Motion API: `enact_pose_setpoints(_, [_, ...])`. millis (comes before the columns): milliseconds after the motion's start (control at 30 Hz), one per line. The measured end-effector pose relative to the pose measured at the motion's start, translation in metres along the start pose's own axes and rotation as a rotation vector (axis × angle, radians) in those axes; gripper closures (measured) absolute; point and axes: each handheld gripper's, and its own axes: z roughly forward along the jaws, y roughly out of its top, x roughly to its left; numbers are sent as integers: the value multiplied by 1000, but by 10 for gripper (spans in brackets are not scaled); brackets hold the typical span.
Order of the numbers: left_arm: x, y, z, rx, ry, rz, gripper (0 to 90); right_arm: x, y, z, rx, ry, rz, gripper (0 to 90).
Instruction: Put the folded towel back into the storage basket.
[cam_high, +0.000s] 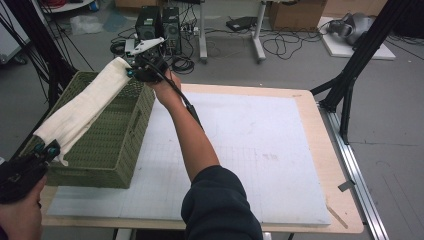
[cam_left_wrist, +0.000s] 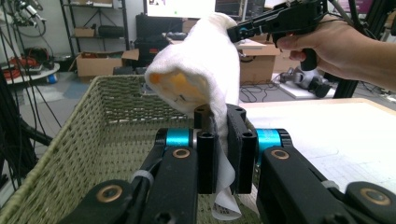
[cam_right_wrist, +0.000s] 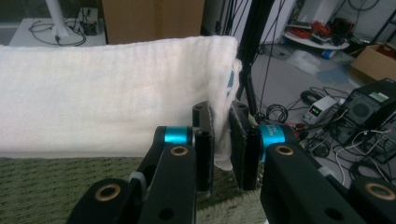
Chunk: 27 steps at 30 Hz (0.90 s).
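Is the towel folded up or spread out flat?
Folded. The towel hangs as a long, thick band over the basket, each end pinched by a gripper: left, right.

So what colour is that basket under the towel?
The basket is olive green, woven; the high view shows it best.

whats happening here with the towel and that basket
A person holds a folded white towel stretched between two handheld grippers, one at each end. The left gripper is shut on the near end, the right gripper on the far end. The towel hangs in the air above the green woven basket, which sits at the left edge of the table. It has not gone in yet.
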Motion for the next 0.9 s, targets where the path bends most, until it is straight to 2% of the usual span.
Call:
enact_pose_setpoints(233, [8,-3,-2,17,33,-20,830,6,6,17,12,6,-6,811])
enact_pose_setpoints(333, [14,-6,0,41,57,-51,796,10,6,26,16,-10,-2,805])
enact_pose_setpoints(367, [16,-7,1,58,87,-59,725,11,5,29,25,-23,2,780])
enact_pose_setpoints(433, [20,-8,3,71,144,-93,465,12,1,35,47,-53,24,608])
enact_pose_setpoints(467, [21,-9,2,59,150,-103,404,11,-1,37,53,-52,39,588])
enact_pose_setpoints(533, [22,-7,-1,41,159,-101,388,11,-3,36,57,-22,47,585])
enact_pose_setpoints(700, [17,-5,0,24,139,-82,382,11,-4,25,40,2,42,578])
enact_pose_setpoints(800, [13,-4,2,15,108,-74,365,8,-4,13,28,4,42,562])
enact_pose_setpoints(900, [8,-2,4,1,59,-79,326,4,-5,-3,14,18,46,538])
